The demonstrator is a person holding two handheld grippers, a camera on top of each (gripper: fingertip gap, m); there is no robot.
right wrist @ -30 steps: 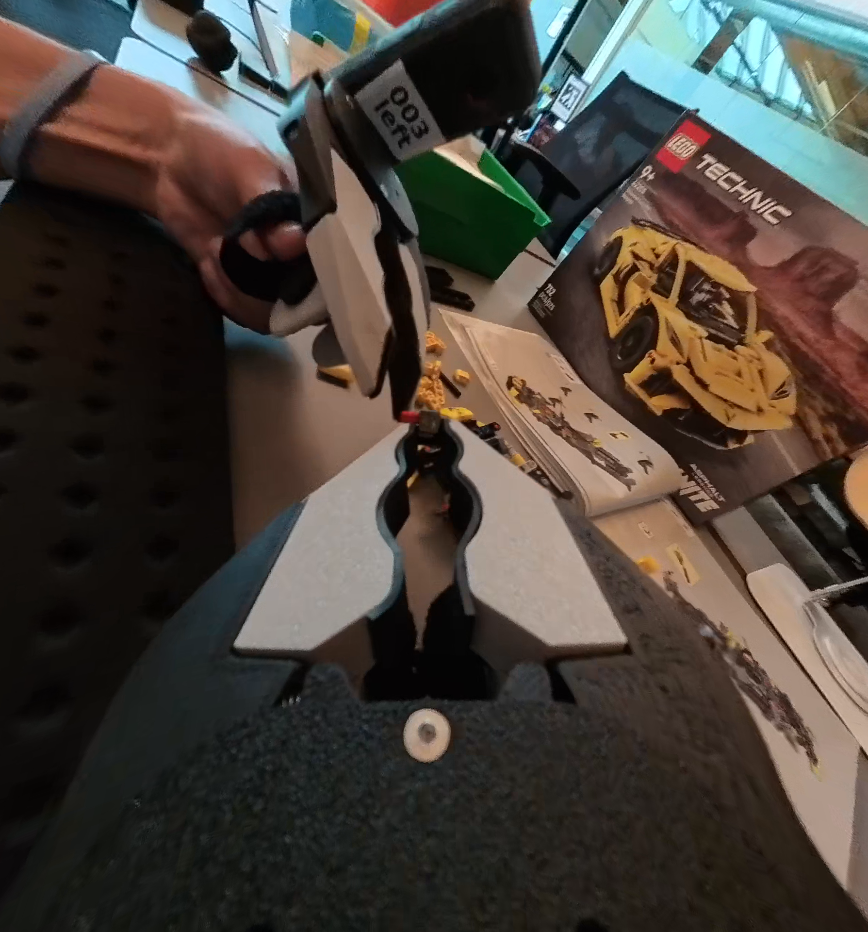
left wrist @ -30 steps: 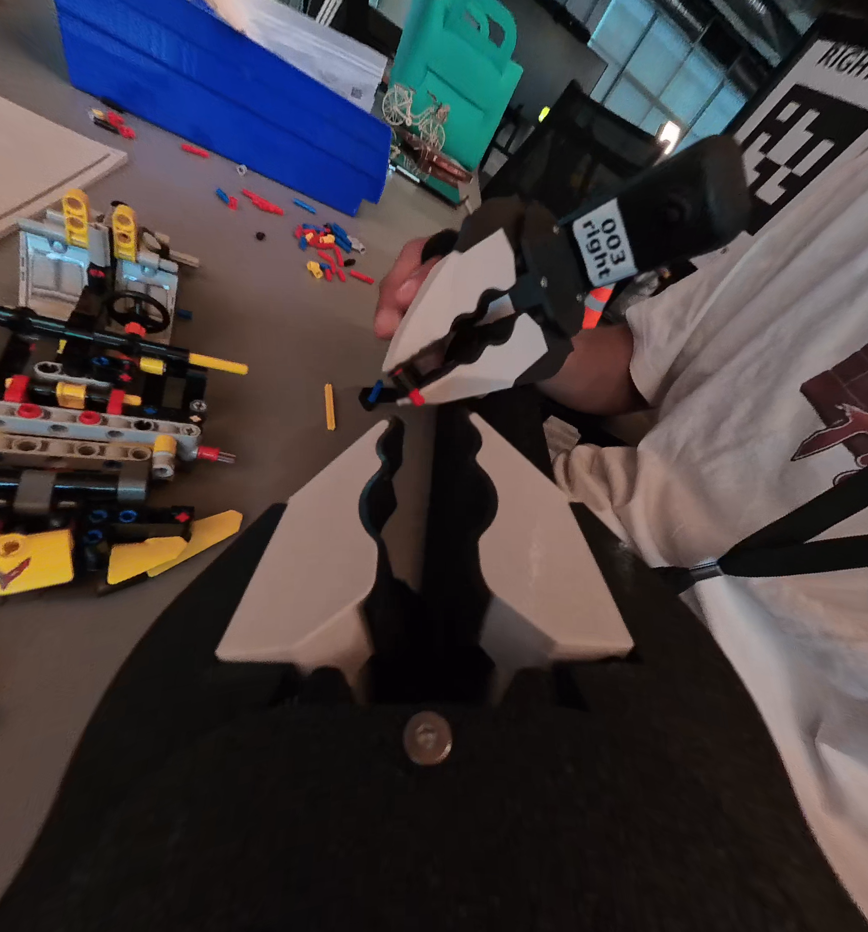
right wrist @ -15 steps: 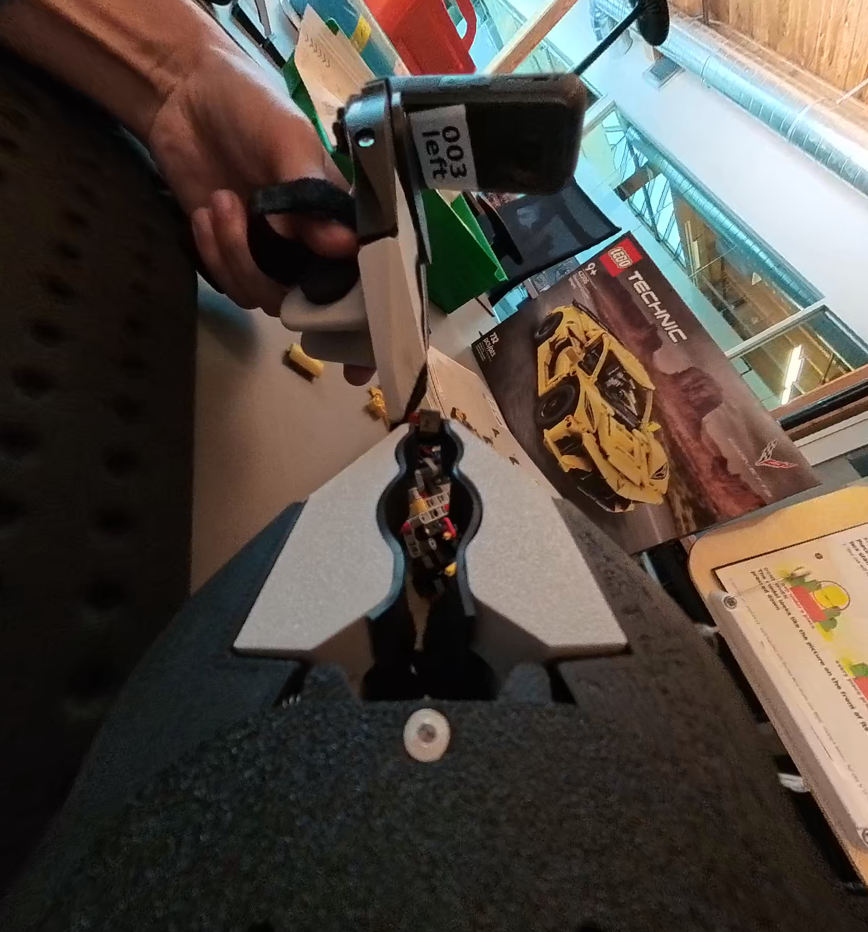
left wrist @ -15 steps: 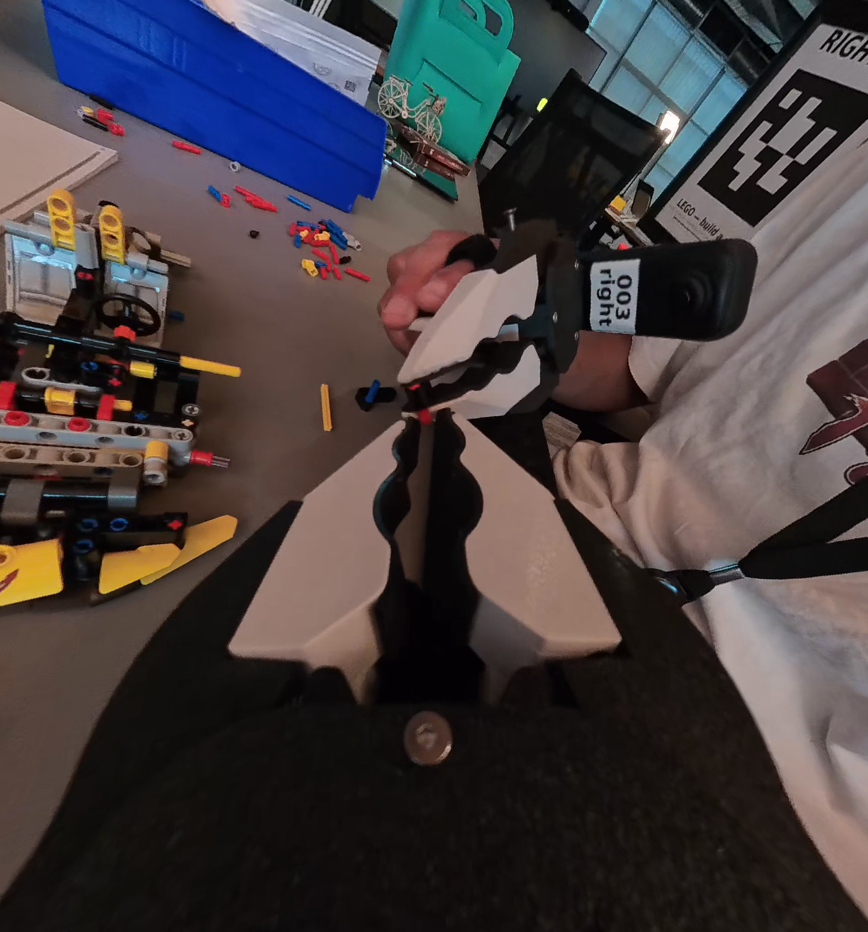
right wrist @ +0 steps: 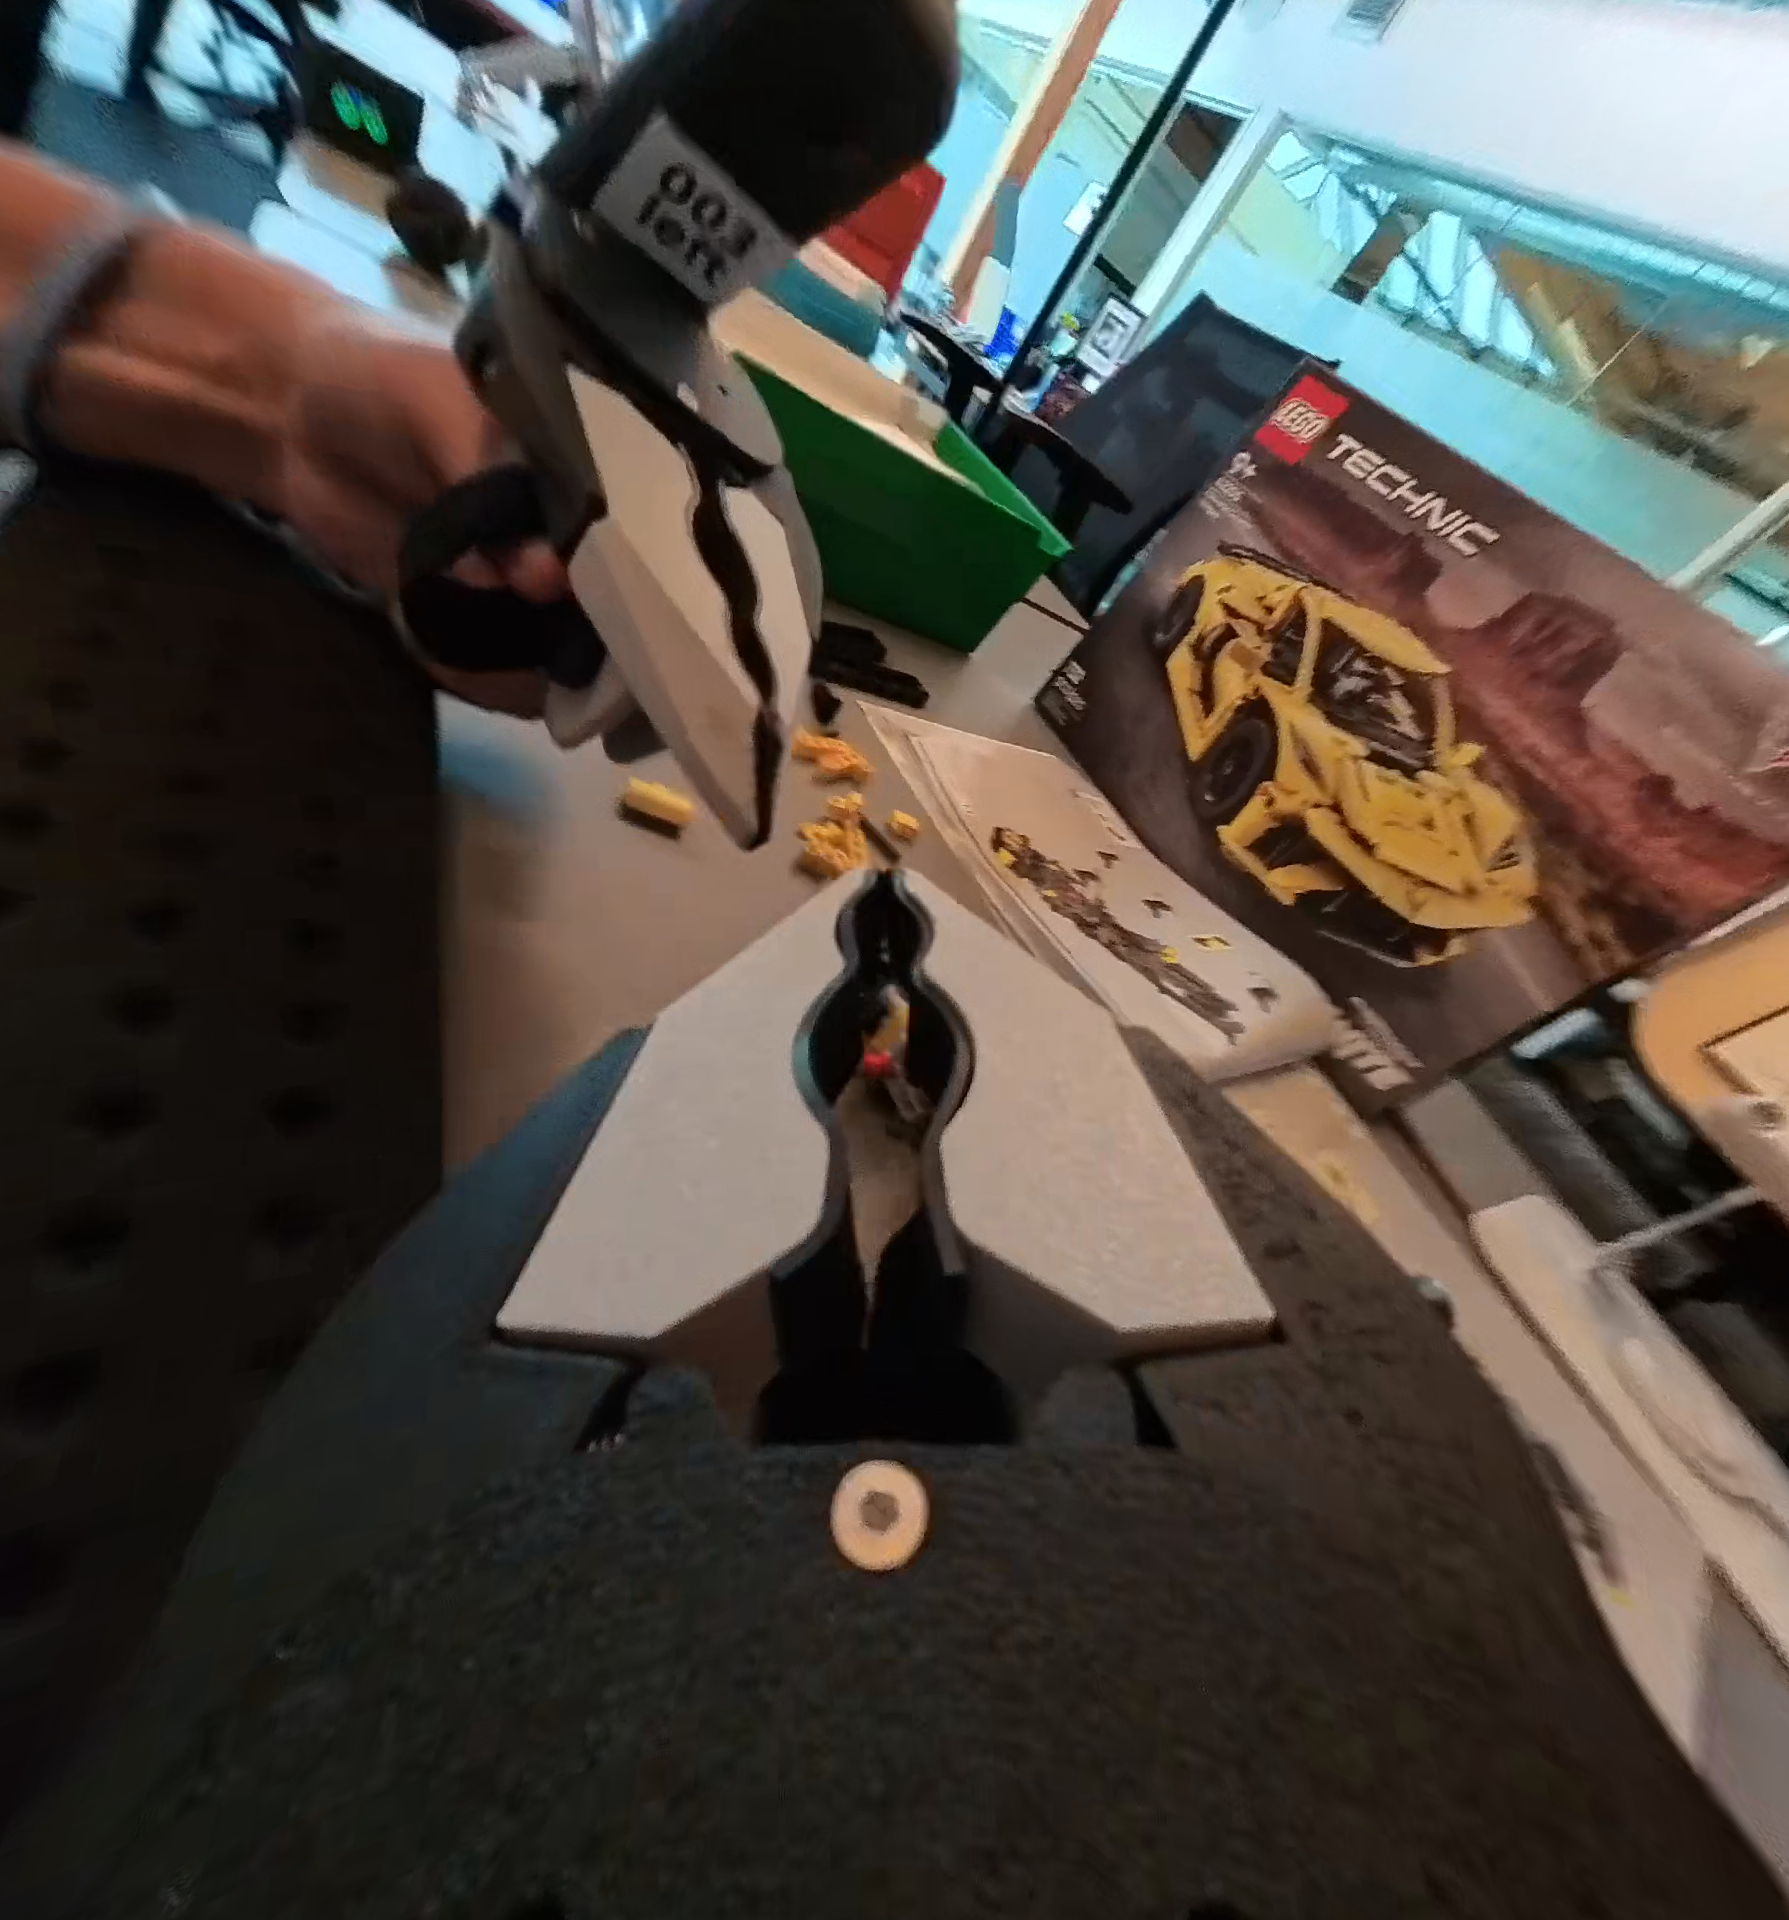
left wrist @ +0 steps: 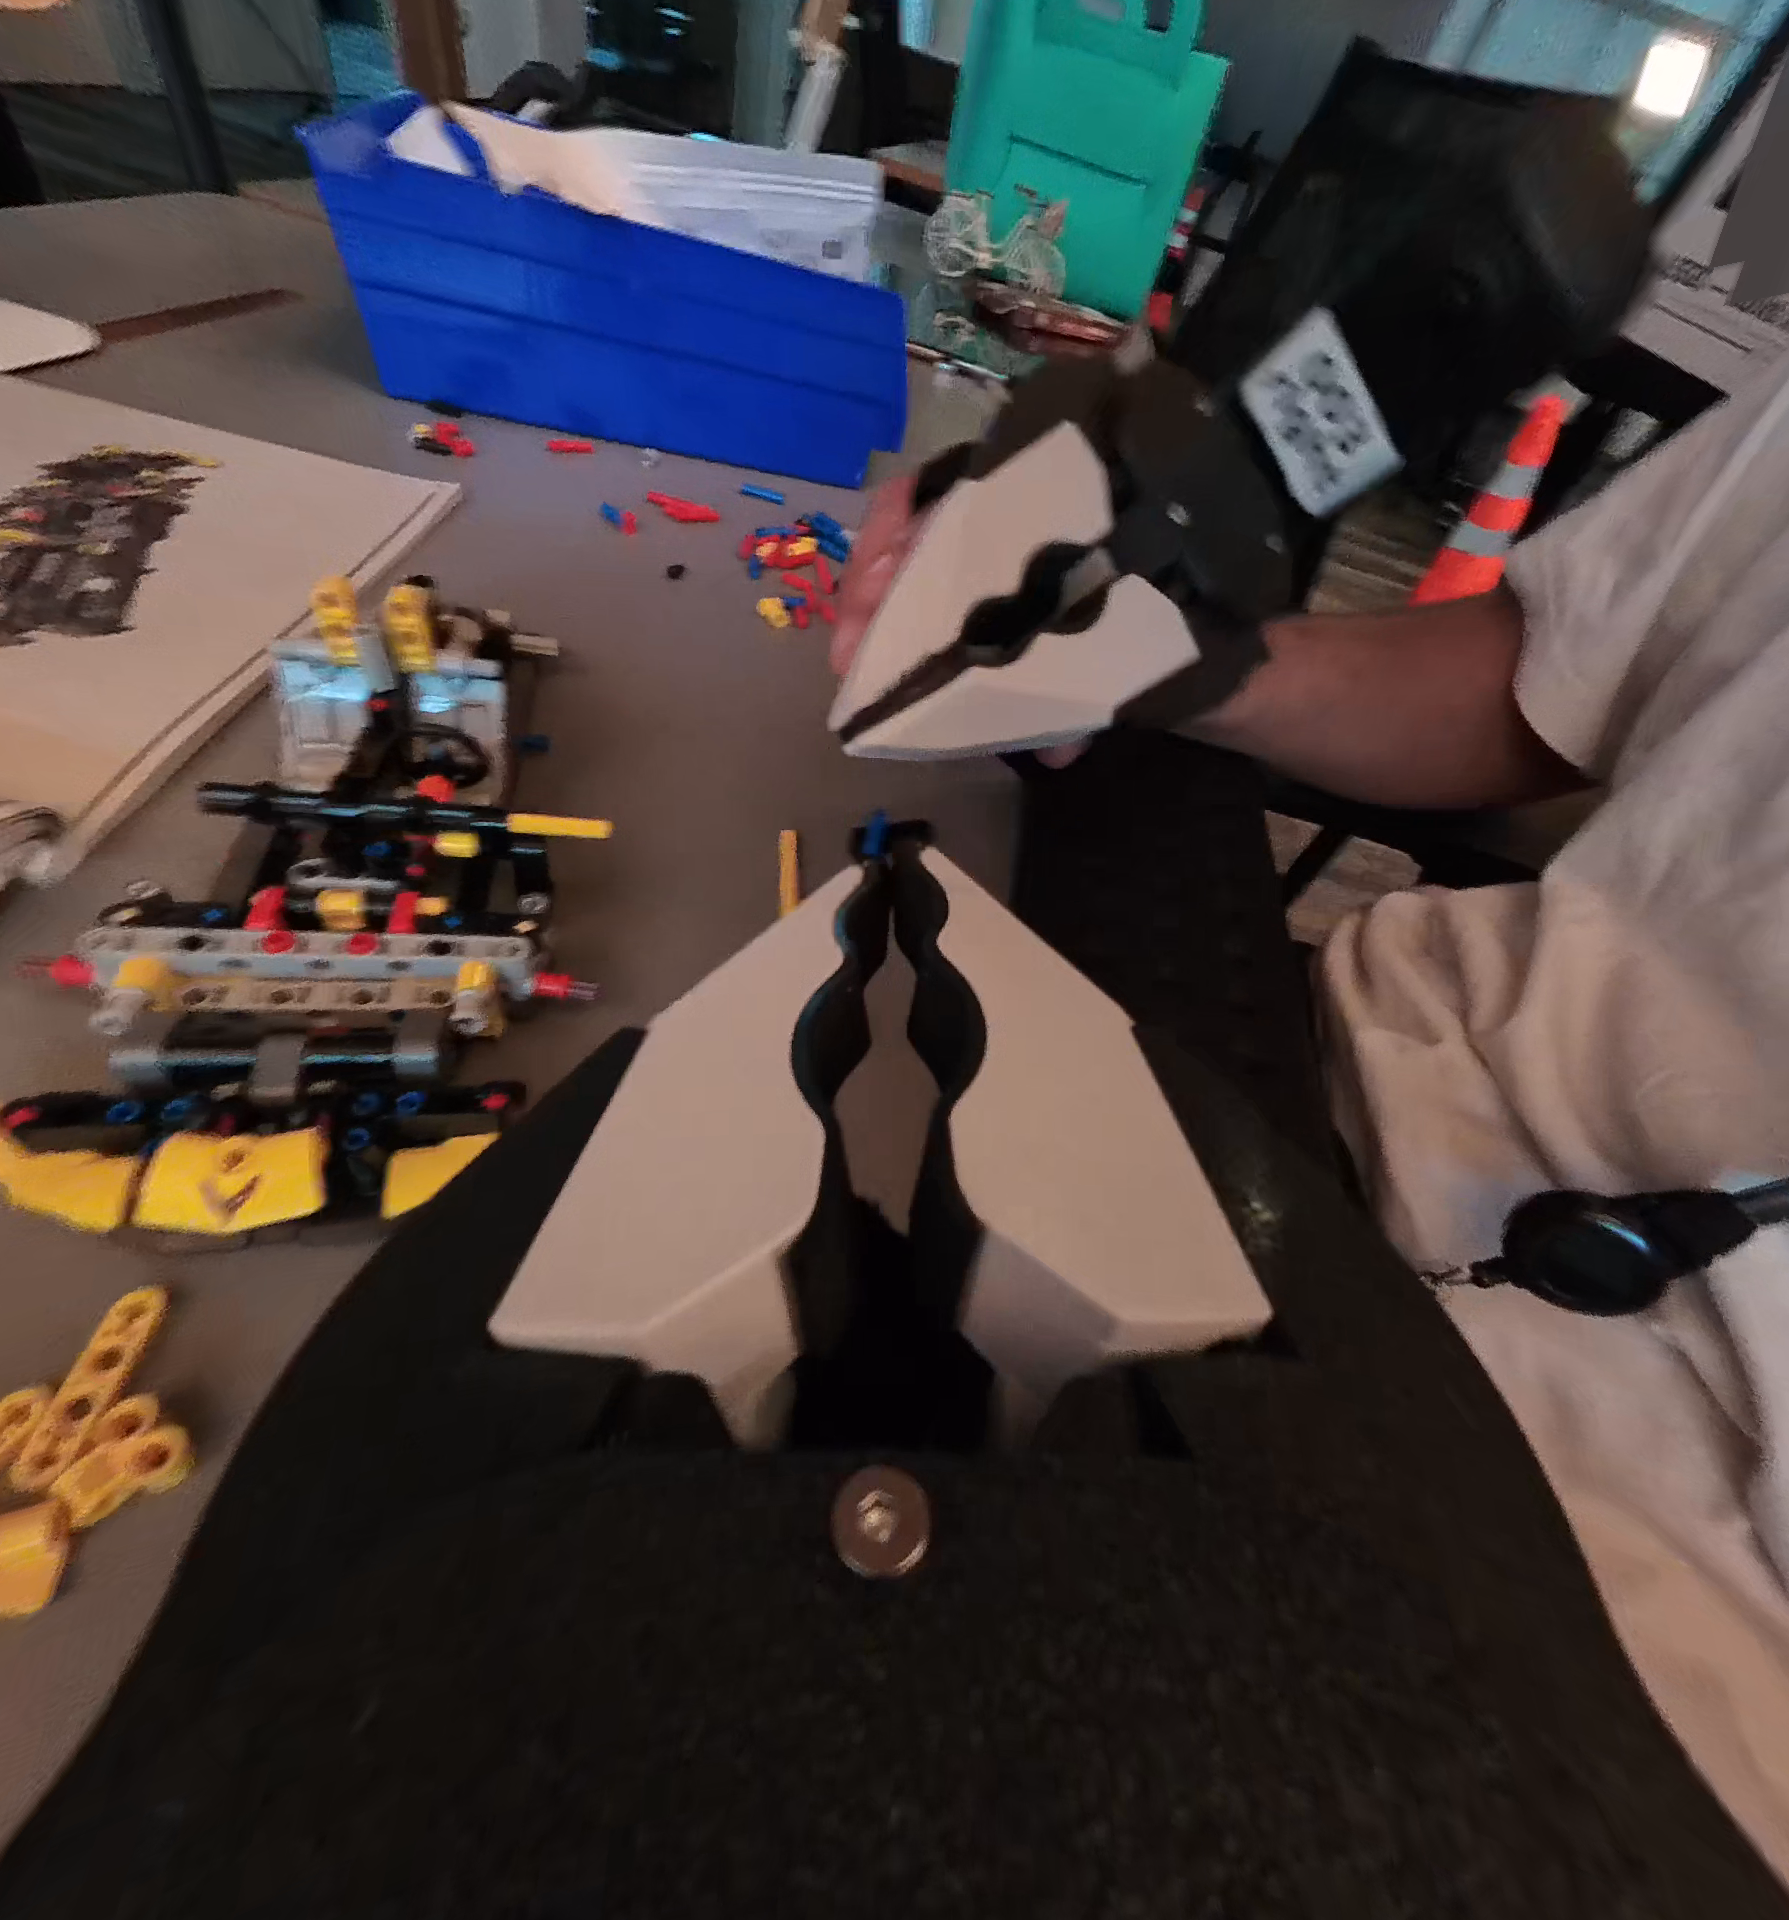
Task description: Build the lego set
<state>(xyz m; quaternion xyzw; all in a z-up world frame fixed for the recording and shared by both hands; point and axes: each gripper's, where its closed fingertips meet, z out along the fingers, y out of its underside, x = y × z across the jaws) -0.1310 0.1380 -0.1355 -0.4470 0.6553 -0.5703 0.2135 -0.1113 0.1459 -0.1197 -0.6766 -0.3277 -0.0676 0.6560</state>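
Both grippers, the left gripper [left wrist: 892, 862] and the right gripper [right wrist: 882, 883], have matt pale plastic fingers with a fine grainy face, lined inside with smooth black wavy pads, on rough, speckled black bodies with a shiny metal screw [left wrist: 879, 1522]. The chassis [left wrist: 298, 935] is glossy hard plastic, as are the loose yellow beams [left wrist: 59, 1423]. The bin [left wrist: 599, 322] is smooth blue plastic. The box [right wrist: 1441, 717] is printed card with a slight sheen; the booklet [right wrist: 1087, 883] is matt paper. The shirt [left wrist: 1648, 935] is soft pale cloth
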